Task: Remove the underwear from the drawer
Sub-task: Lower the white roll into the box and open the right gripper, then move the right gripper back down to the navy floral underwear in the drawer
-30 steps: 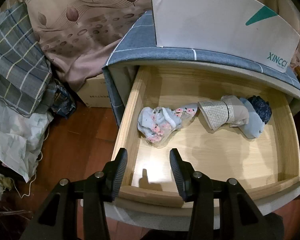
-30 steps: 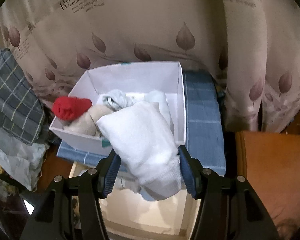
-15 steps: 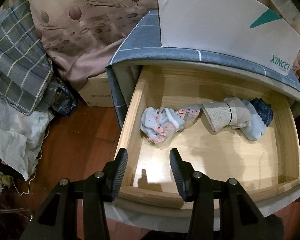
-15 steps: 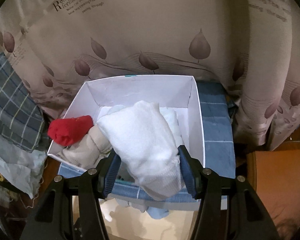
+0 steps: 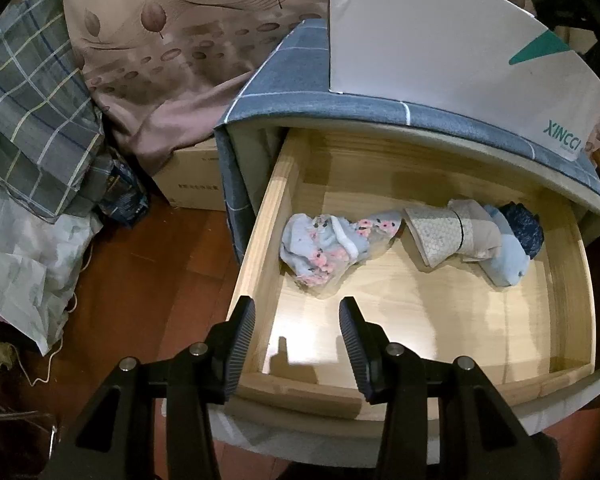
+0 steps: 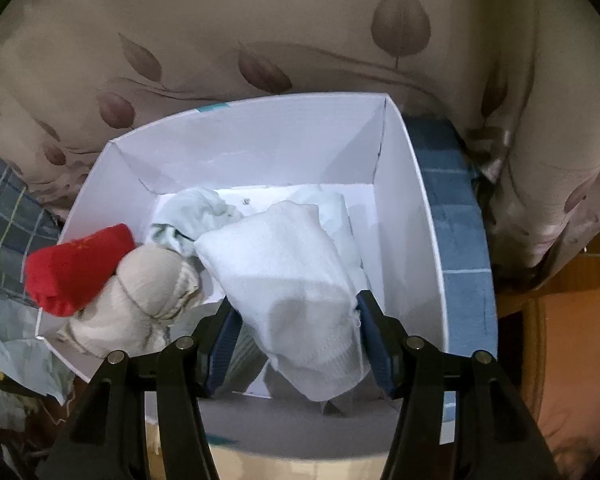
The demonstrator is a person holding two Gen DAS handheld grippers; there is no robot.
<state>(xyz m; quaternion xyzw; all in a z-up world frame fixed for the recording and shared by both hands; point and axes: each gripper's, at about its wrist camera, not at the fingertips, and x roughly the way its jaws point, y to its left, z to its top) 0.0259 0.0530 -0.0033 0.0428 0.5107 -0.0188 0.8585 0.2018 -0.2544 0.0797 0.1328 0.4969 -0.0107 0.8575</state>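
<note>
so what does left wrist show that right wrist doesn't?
Only left wrist: the open drawer with a floral piece, a beige roll, a pale blue piece and a dark blue piece in it, plus the left gripper, open and holding nothing.

Only right wrist: the inside of the white box, a red roll and other rolled pieces in it, and the right gripper shut on a white garment over the box.

Both: the white box on the blue checked top, and the leaf-print curtain.
</note>
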